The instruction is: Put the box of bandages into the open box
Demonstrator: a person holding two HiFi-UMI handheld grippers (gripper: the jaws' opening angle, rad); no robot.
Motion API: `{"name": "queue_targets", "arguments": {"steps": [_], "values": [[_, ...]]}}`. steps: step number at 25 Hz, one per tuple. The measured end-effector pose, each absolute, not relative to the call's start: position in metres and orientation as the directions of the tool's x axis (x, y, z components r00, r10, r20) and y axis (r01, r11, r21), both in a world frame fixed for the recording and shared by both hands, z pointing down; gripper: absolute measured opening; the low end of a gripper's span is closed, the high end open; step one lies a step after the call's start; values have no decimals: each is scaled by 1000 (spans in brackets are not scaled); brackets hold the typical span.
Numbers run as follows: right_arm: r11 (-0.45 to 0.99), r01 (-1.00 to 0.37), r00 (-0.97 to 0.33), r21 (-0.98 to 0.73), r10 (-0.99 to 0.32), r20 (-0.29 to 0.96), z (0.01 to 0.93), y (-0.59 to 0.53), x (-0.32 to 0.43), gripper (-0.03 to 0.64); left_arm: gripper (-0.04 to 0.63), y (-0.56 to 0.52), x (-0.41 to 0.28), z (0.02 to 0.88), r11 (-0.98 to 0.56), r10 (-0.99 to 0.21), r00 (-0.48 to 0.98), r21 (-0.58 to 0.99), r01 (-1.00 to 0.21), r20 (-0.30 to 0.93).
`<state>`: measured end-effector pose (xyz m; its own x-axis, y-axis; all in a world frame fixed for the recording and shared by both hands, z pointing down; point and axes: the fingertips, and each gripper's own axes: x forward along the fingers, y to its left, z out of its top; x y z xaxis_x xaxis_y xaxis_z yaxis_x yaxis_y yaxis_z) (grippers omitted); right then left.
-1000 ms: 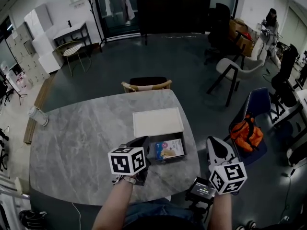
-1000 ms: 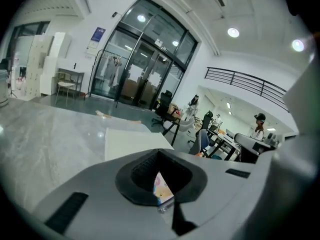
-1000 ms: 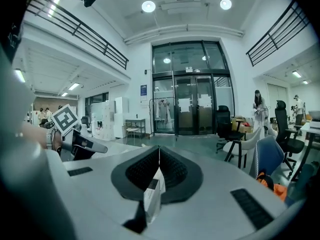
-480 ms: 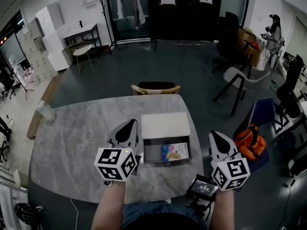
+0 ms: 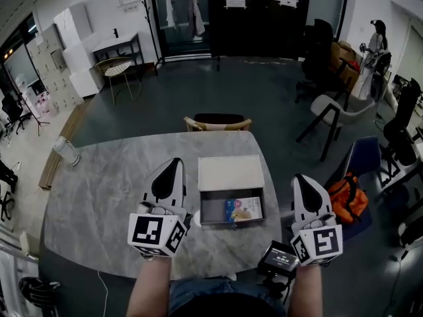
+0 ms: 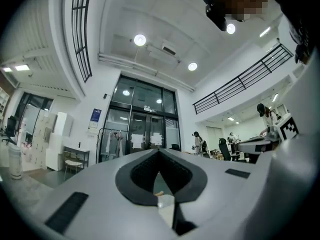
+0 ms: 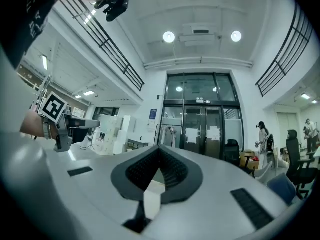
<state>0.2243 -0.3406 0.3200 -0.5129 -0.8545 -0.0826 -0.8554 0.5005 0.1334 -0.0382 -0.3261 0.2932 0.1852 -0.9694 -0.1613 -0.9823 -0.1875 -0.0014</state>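
Box of bandages inside the open box, both grippers empty.

Head view: the box of bandages point(image 5: 239, 209) lies flat in the right half of the open box point(image 5: 210, 211), colourful printed face up, with the white lid point(image 5: 231, 172) on the far side. The left gripper point(image 5: 170, 167) is over the surface point(image 5: 99, 183), just left of the open box. The right gripper point(image 5: 305, 180) is past the right edge of the surface, apart from the box. I judge that the placing step is done; the next move calls only for keeping both grippers clear of the box. Left gripper view: the jaws are pressed together with nothing between them, and they point at the far glass doors. Right gripper view: these jaws are also closed on nothing.
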Motion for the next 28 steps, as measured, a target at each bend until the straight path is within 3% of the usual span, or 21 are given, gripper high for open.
{"name": "queue_targets", "arguments": {"steps": [28], "values": [[499,-846,-524,189,-845,-110,316,-321,223,25,11,-318,-28,295,-217,-961,214,-5,-976,-173]]}}
